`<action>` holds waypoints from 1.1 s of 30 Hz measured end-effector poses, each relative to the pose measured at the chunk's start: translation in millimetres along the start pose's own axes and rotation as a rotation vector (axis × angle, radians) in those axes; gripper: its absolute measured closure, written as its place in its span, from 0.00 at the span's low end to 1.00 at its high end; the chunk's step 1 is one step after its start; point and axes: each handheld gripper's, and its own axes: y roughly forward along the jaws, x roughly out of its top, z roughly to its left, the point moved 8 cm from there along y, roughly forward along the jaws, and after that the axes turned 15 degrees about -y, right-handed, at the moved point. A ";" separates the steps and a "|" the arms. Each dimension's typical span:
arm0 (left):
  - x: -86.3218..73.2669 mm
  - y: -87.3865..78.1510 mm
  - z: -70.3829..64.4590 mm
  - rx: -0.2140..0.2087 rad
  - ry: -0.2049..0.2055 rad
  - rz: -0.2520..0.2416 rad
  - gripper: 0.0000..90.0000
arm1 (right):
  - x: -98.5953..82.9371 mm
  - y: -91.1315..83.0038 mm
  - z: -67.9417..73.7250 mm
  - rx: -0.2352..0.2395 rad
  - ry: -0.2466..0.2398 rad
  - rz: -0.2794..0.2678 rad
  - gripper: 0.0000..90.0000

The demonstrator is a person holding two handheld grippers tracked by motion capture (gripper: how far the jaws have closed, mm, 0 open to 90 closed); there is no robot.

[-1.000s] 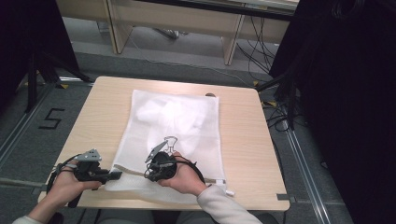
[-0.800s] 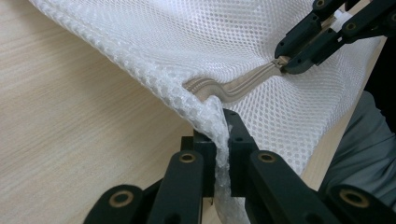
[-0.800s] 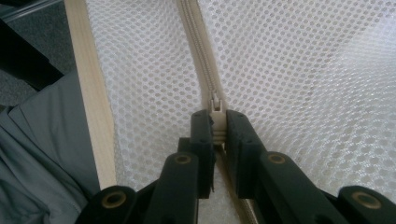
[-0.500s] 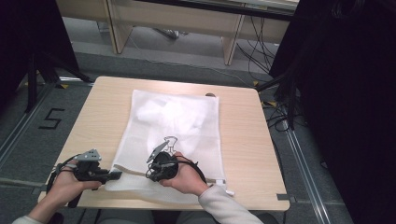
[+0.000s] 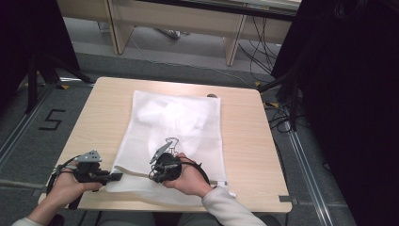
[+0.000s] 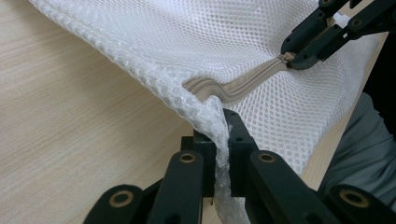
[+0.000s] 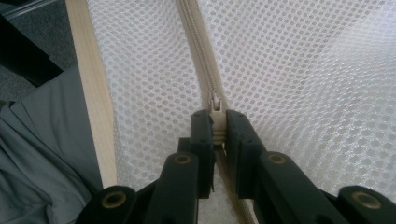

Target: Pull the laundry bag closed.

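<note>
White mesh laundry bag (image 5: 176,136): lies flat on the tabletop (image 5: 244,141), its beige zipper (image 6: 233,88) along the near edge.

Left gripper (image 5: 113,176): held low at the near left corner, pointing right, jaws clamped on a bunched fold of the bag's corner.

Right gripper (image 5: 153,175): hand resting on the bag, pointing left, jaws closed on the zipper pull (image 7: 215,105).

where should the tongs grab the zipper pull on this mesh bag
By its small flat tab, pinched across its thin sides from the unzipped end, along the zipper. The right tongs do so, while the left tongs clamp the mesh bag corner.
</note>
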 end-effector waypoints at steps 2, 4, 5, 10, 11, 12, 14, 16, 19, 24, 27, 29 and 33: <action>-0.7 -1.4 1.1 0.001 0.003 0.021 0.95 | -0.3 -0.8 -0.7 -0.004 -0.009 -0.002 0.92; -0.9 -1.0 1.3 0.005 0.001 0.019 0.95 | -2.9 -1.9 -1.3 -0.007 0.001 0.002 0.92; -1.0 -0.8 1.1 -0.002 0.001 0.020 0.95 | -2.9 -1.9 -1.3 -0.007 0.001 0.002 0.92; -0.2 -0.2 1.1 0.001 0.000 0.001 0.95 | -3.1 -2.1 -0.7 -0.002 0.000 -0.002 0.92; -0.3 -0.5 1.3 0.007 0.001 0.005 0.95 | -3.1 -2.0 -0.7 -0.002 0.000 -0.001 0.92; -0.8 -1.2 1.5 0.008 0.004 0.019 0.95 | -3.1 -1.9 -1.0 -0.007 -0.001 0.001 0.92; -0.7 -0.9 1.2 0.001 0.001 0.019 0.95 | -2.8 -2.1 -1.1 -0.009 0.000 -0.003 0.92; -0.8 -0.9 1.2 0.006 0.001 0.019 0.95 | -3.1 -3.2 -0.7 -0.004 -0.001 -0.001 0.92; -0.9 -1.0 1.9 0.007 0.003 0.021 0.95 | -4.5 -4.6 -1.0 -0.009 0.002 0.005 0.92; -1.1 -0.6 1.9 0.005 0.003 0.023 0.95 | -6.2 -6.2 -1.6 -0.010 0.003 0.001 0.92; -0.9 -0.8 2.0 0.005 0.004 0.022 0.95 | -6.0 -5.5 -0.8 -0.006 0.003 0.000 0.92; -0.8 -1.2 2.1 0.005 0.007 0.024 0.95 | -5.8 -6.8 -0.8 -0.006 0.003 0.001 0.92; -0.2 -0.3 2.0 0.013 0.011 0.008 0.95 | -6.0 -8.0 -1.1 -0.012 -0.002 -0.002 0.92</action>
